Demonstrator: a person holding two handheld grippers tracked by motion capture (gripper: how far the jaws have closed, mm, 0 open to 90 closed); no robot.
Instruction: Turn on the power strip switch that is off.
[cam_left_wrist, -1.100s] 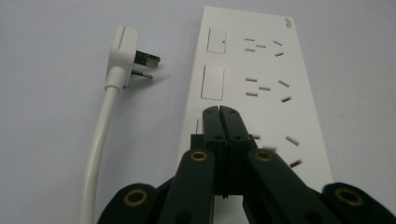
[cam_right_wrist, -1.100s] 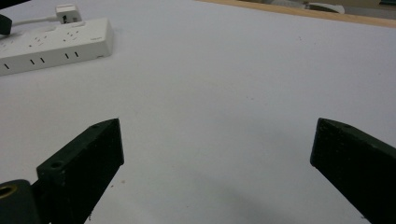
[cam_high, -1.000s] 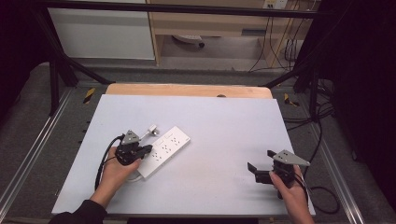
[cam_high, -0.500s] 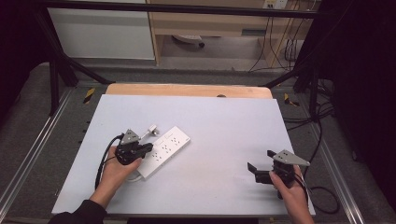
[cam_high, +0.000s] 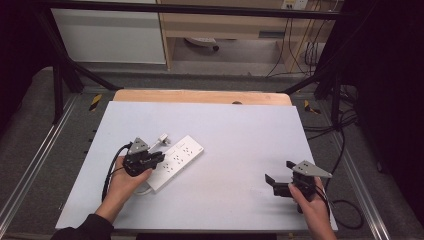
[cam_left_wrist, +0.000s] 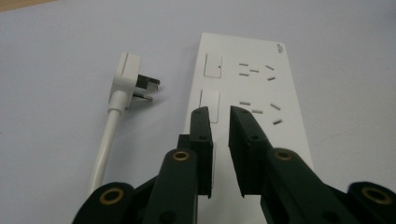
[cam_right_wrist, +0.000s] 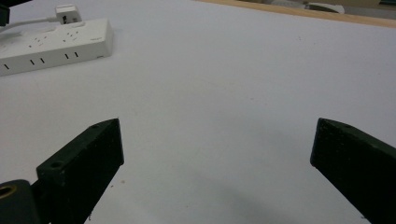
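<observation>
A white power strip (cam_high: 179, 159) lies slantwise on the pale table (cam_high: 235, 140), left of centre. Its white plug (cam_high: 162, 138) rests on the table just beyond it, and the cord runs back under the person's left hand. My left gripper (cam_high: 160, 156) is over the near half of the power strip (cam_left_wrist: 252, 93), its jaws almost together with a thin gap and nothing between them, tips above a rocker switch. The plug (cam_left_wrist: 126, 77) lies to their left. My right gripper (cam_high: 280, 172) hovers low at the front right, jaws wide open (cam_right_wrist: 217, 135) and empty, far from the power strip (cam_right_wrist: 56, 44).
A wooden strip (cam_high: 200, 96) borders the table's far edge. Black frame bars and cables stand around the table, with a metal rail (cam_high: 30, 165) along the left side. A black cable (cam_high: 111, 170) trails from the left gripper.
</observation>
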